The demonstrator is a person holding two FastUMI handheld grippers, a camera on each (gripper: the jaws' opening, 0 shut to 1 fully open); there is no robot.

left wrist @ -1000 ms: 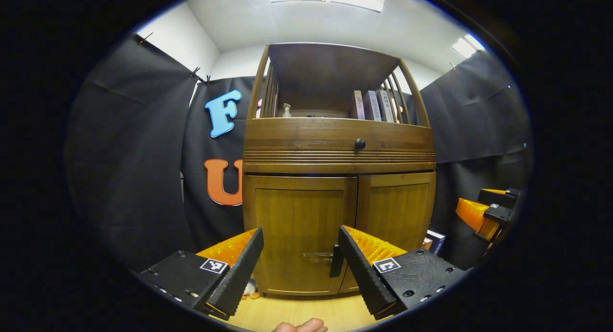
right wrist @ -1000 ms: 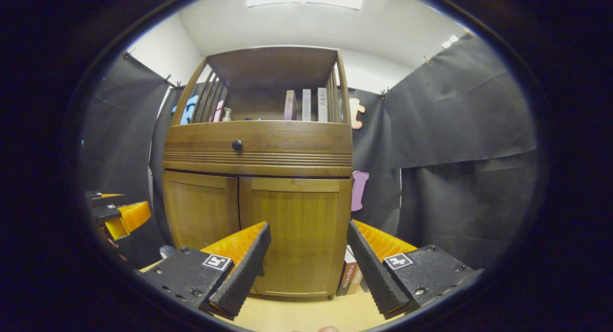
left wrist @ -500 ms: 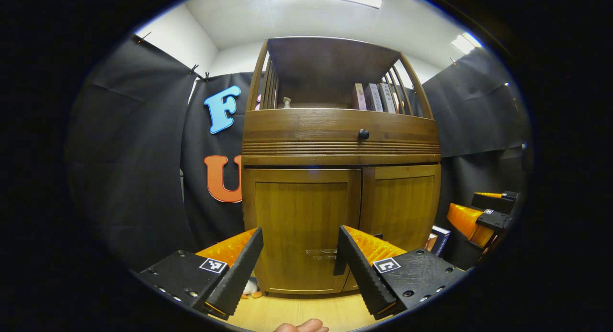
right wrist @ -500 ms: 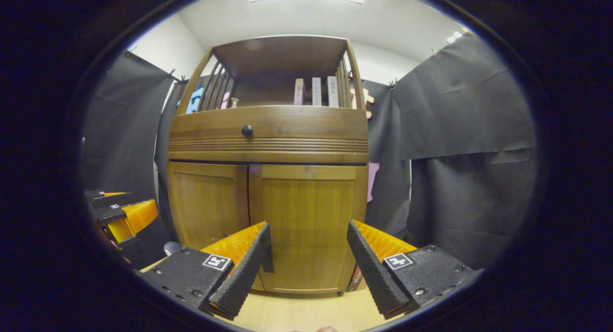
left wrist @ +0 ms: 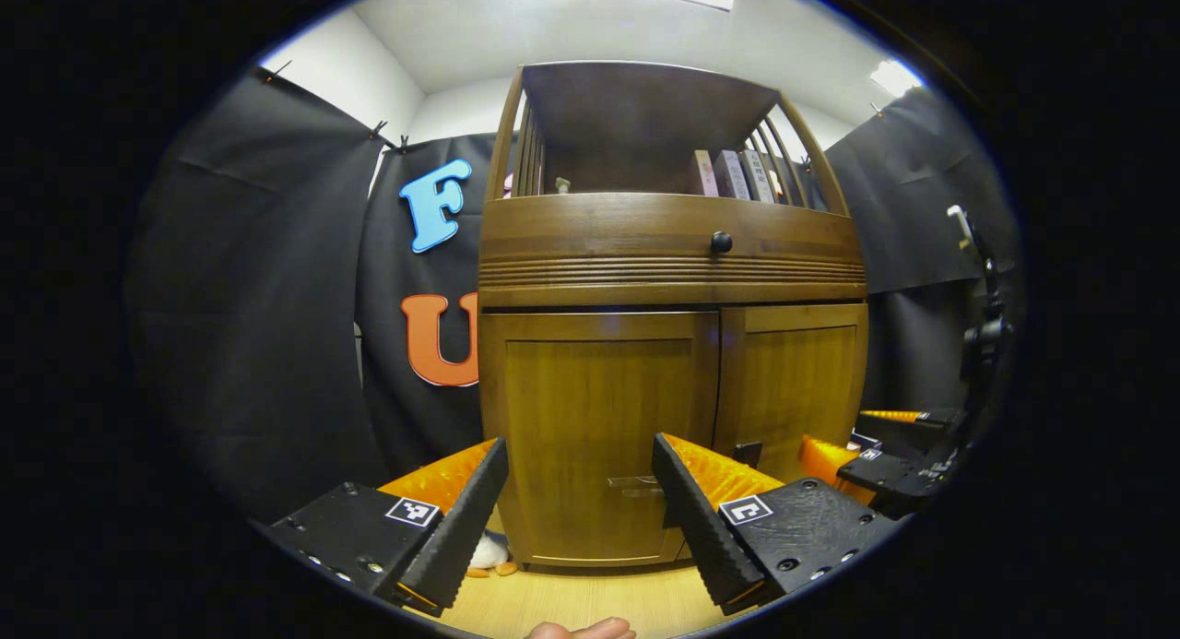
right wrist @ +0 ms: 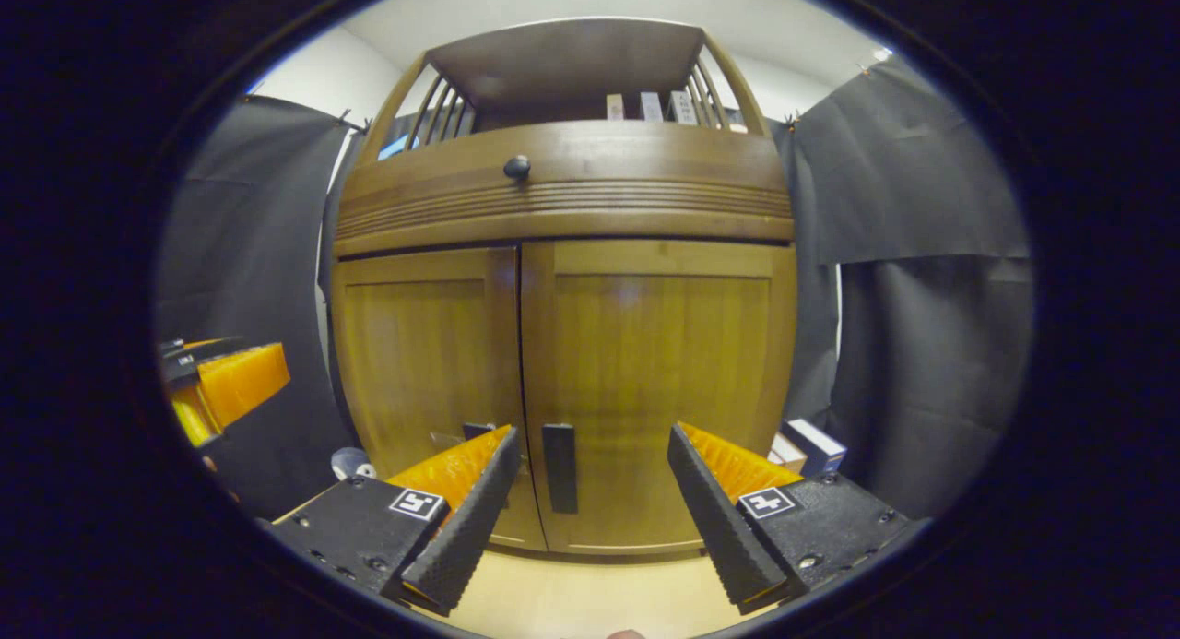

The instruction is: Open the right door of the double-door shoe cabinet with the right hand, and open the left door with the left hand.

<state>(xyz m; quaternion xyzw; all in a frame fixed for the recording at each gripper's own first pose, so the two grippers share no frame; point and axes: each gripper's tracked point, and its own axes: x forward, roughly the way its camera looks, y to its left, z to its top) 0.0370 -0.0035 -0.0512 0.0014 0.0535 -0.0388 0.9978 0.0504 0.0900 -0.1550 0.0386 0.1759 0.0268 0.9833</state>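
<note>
Open floor (right wrist: 590, 593) before the closed right door (right wrist: 659, 390); books (right wrist: 807, 445) stand beside it.

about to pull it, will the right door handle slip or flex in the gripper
The handle is a slim upright bar, likely rigid. It looks smooth, so it may slip. The right door is a solid wood panel, so it should swing stiffly.

The left gripper view looks up from low at the shoe cabinet (left wrist: 673, 344), facing its left door (left wrist: 599, 436); the right gripper view sits nearer, facing the right door (right wrist: 659, 390); both share the cabinet front.
</note>
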